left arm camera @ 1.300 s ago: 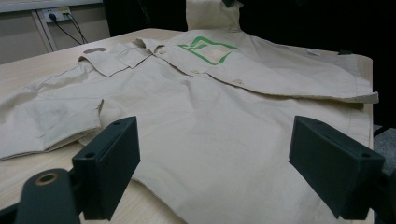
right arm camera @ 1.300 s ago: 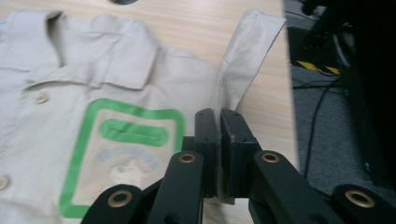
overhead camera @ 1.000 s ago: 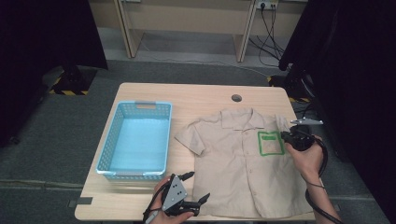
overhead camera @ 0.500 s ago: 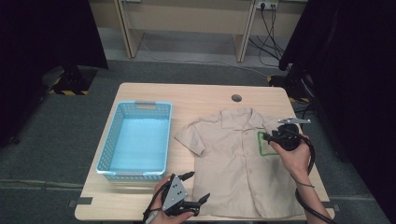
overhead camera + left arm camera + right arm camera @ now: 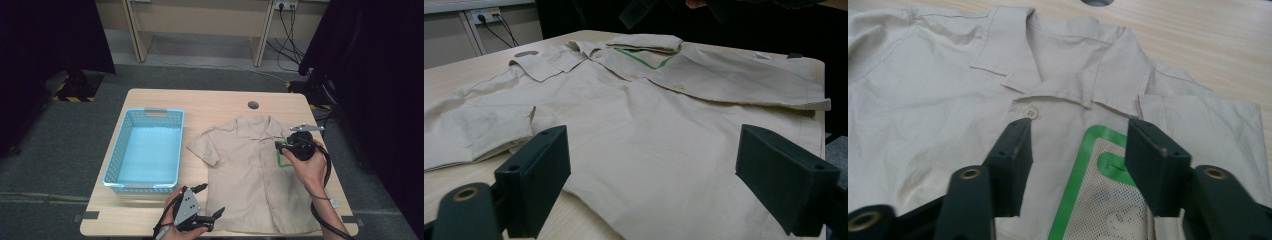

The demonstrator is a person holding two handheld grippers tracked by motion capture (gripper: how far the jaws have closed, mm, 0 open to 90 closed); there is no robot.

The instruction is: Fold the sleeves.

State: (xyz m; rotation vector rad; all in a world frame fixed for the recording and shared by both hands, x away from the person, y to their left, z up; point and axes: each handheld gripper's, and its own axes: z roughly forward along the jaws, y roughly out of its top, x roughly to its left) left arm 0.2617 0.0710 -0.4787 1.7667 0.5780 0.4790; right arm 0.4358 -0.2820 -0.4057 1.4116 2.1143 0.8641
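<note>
While both tools gape, right tool [image 5: 279, 146] over shirt's [image 5: 250, 180] green pocket [image 5: 1098, 195], left tool [image 5: 210, 202] at hem, jaws just widening.

High view looks down; both gripper views skim close over the shirt [image 5: 260, 170].

Shirt [image 5: 250, 180] lies flat on the worktop [image 5: 210, 102], basket [image 5: 145, 150] just left of it, right tool [image 5: 281, 146] over its chest.

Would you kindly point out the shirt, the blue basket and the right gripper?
shirt [image 5: 250, 175], high view, front panel.
blue basket [image 5: 116, 165], high view, left wall.
right gripper [image 5: 279, 145], high view, between its jaw tips.
</note>
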